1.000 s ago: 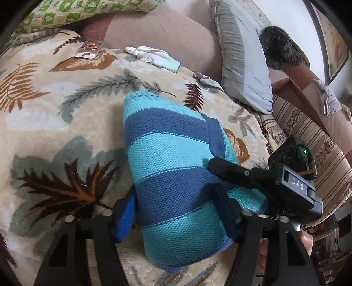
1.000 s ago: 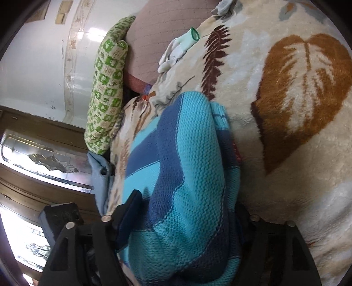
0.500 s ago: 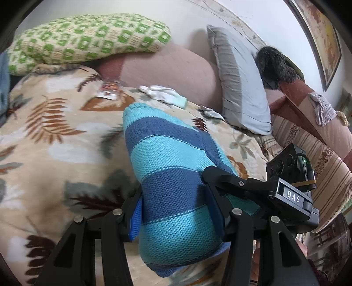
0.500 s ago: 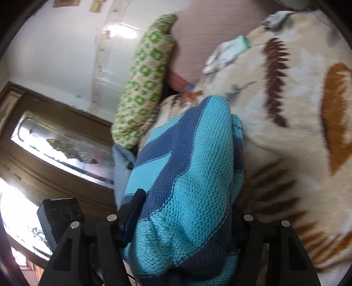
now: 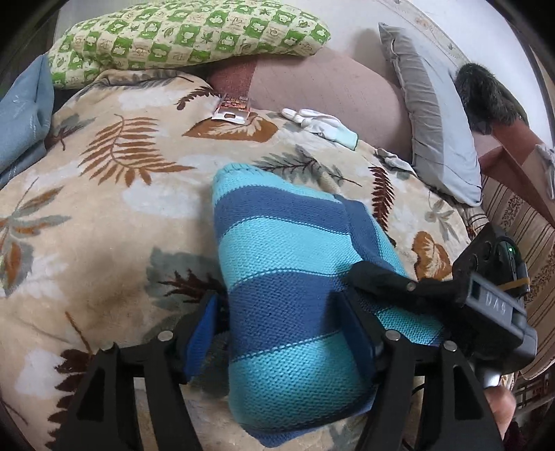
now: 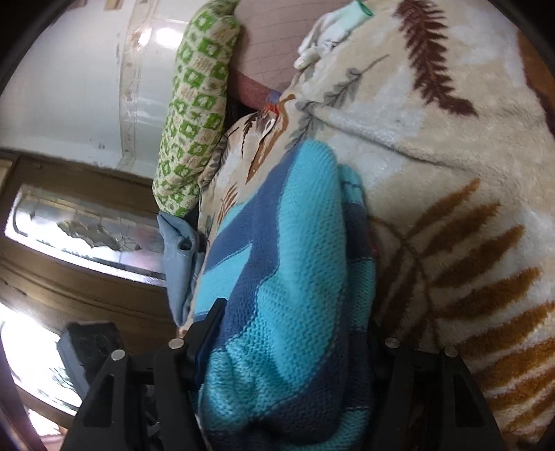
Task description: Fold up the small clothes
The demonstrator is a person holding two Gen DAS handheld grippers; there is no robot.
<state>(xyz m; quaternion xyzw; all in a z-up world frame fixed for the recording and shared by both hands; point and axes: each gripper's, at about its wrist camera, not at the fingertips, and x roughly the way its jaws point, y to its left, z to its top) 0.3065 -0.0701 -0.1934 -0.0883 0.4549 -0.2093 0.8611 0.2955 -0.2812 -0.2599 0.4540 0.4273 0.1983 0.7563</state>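
The striped knit garment (image 5: 288,277), in bands of light turquoise and dark blue, is already doubled into a thick bundle: in the left wrist view a second layer shows along its right edge, and in the right wrist view (image 6: 295,277) the layers stack against one another. It lies near the middle of the leaf-patterned blanket (image 5: 104,215), far end resting on the pile, near end gathered up between the two tools.

The left gripper (image 5: 277,329) is closed around the near end of the bundle, blue pads pressing either side, jaws at middling width because of the cloth's bulk. The right gripper (image 6: 288,343) is likewise clamped on the garment from the other side; its black finger lies across the knit in the left wrist view. Both tools hold the same piece, close together.

Judgement on progress: at least one fold is made and the piece is compact, so this item appears well advanced. What seems left is to set the bundle flat, square its edges and release. Whether a further fold is intended cannot be told.

Surroundings: a white glove with a green cuff (image 5: 321,125) lies on the blanket beyond the garment, well apart from it. A green checked pillow (image 5: 187,31), a grey pillow (image 5: 437,121) and a blue cloth (image 5: 24,114) lie round the blanket's edge. No other small clothes awaiting folding can be identified with certainty
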